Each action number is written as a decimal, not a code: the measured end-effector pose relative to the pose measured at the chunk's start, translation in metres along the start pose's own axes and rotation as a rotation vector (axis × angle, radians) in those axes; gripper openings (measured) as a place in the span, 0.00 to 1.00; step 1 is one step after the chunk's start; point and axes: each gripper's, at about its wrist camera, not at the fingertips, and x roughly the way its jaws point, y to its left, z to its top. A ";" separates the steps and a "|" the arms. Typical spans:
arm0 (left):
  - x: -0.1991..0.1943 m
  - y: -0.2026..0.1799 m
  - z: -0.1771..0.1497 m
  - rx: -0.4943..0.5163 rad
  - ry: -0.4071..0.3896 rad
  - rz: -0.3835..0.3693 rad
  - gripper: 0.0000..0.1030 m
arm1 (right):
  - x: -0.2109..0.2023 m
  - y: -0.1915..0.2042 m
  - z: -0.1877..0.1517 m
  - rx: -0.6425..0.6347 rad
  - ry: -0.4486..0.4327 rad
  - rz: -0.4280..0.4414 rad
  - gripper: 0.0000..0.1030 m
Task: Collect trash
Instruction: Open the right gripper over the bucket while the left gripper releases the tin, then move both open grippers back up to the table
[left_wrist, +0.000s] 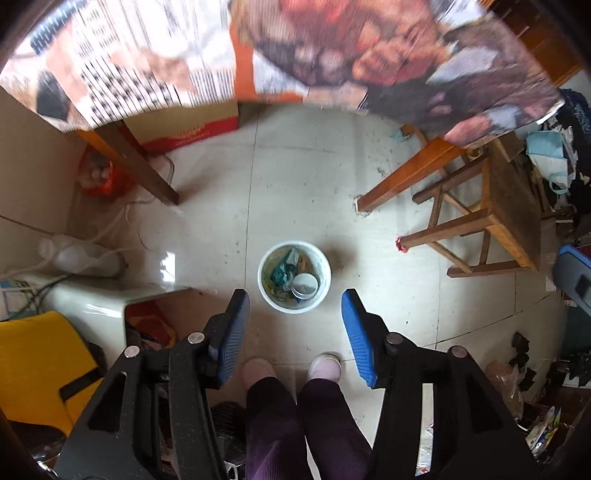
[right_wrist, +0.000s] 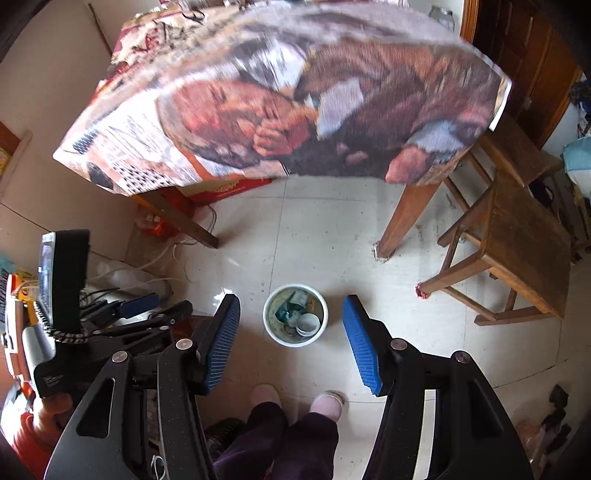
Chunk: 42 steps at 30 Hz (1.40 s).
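A small white bucket (left_wrist: 294, 277) stands on the tiled floor and holds trash: a white cup (left_wrist: 305, 285), green wrappers and scraps. It also shows in the right wrist view (right_wrist: 295, 314). My left gripper (left_wrist: 294, 308) is open and empty, held high above the bucket. My right gripper (right_wrist: 291, 317) is open and empty too, also high above the bucket. The left gripper's body (right_wrist: 122, 314) shows at the left of the right wrist view.
A table under a printed cloth (right_wrist: 295, 96) stands beyond the bucket, on wooden legs (right_wrist: 406, 218). A wooden stool (right_wrist: 517, 251) is at the right. A red box (left_wrist: 192, 133), cables and a white appliance (left_wrist: 81, 254) lie at the left. The person's feet (left_wrist: 325, 367) are below.
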 end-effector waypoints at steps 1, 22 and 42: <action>-0.017 -0.001 0.001 0.007 -0.019 -0.002 0.49 | -0.009 0.004 0.001 -0.005 -0.012 -0.001 0.52; -0.307 -0.003 0.002 0.172 -0.494 -0.038 0.49 | -0.219 0.107 0.025 -0.071 -0.395 -0.057 0.62; -0.417 0.012 0.032 0.212 -0.807 -0.098 0.60 | -0.303 0.116 0.059 -0.026 -0.753 -0.188 0.84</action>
